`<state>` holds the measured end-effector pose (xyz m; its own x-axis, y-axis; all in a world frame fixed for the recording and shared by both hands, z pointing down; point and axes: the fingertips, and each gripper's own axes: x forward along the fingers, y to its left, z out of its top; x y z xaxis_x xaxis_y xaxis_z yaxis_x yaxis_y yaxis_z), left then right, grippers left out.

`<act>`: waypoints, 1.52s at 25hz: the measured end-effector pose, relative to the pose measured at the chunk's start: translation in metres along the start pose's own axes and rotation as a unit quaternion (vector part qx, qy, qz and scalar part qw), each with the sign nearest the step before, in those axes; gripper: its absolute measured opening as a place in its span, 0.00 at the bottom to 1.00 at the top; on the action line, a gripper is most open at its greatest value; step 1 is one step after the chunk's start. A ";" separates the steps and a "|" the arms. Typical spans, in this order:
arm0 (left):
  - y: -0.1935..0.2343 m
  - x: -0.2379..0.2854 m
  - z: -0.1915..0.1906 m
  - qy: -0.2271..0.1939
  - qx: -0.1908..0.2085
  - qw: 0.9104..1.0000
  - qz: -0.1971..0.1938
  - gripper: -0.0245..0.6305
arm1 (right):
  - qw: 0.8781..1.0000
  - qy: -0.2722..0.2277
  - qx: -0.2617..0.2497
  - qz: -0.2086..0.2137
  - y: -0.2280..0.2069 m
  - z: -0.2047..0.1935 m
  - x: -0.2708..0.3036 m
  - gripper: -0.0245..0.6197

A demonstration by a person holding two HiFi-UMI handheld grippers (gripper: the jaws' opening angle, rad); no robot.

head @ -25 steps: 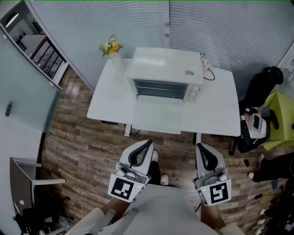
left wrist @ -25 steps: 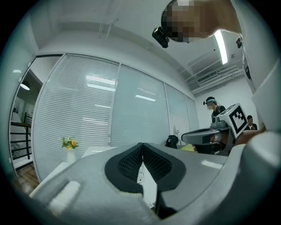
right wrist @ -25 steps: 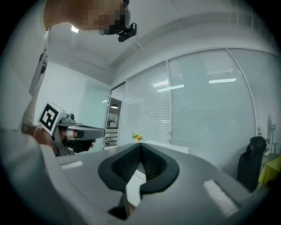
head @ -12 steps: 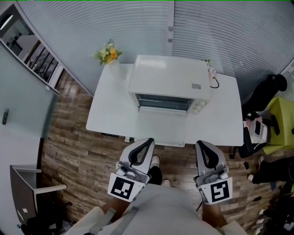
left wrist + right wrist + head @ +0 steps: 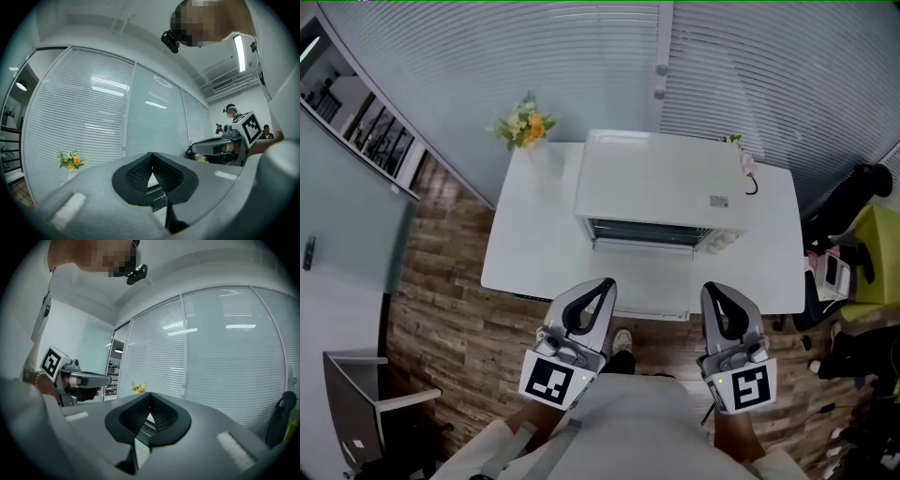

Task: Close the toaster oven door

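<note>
Head view: toaster oven sat toward the back-centre of the white counter, front facing the person. Its door was down and open, lying out flat toward the near counter edge. At least it looked that way: pale panel on a white top, outline faint. The dark cavity showed just above the door, with the knobs at the right end of the front. A vase of flowers stood on the back-left corner of the counter, apart from the oven. A cable lay by the oven's back-right corner.

Left gripper and right gripper were held level, side by side, tips near the counter's near edge, bodies over the wooden floor. Neither touched the door or the oven.

Left gripper view: jaws were closed pad to pad, nothing between them. Right gripper view: same, jaws together and empty, the oven visible ahead through the gap below the pads. Blinds ran behind the counter.
</note>
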<state>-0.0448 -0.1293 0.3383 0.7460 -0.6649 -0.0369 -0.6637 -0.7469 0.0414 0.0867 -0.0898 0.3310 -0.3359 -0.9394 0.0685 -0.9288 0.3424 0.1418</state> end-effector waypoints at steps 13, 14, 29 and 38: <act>0.026 0.026 0.000 -0.004 0.003 1.000 0.001 0.04 | 1.000 -0.005 -0.014 0.003 -0.014 0.003 0.034 0.05; 0.026 0.028 0.000 -0.004 0.003 1.000 0.002 0.04 | 1.000 -0.006 -0.014 0.003 -0.016 0.004 0.035 0.05; 0.012 0.048 0.005 -0.009 0.001 1.000 0.016 0.04 | 1.000 -0.005 0.001 0.015 -0.039 0.011 0.028 0.05; 0.015 0.046 -0.018 0.011 -0.004 0.999 0.033 0.06 | 1.000 -0.005 -0.010 0.026 -0.045 0.005 0.023 0.05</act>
<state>-0.0195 -0.1704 0.3554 0.7020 -0.7121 -0.0125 -0.7107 -0.7016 0.0517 0.1199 -0.1268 0.3214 -0.3847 -0.9207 0.0655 -0.9070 0.3903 0.1585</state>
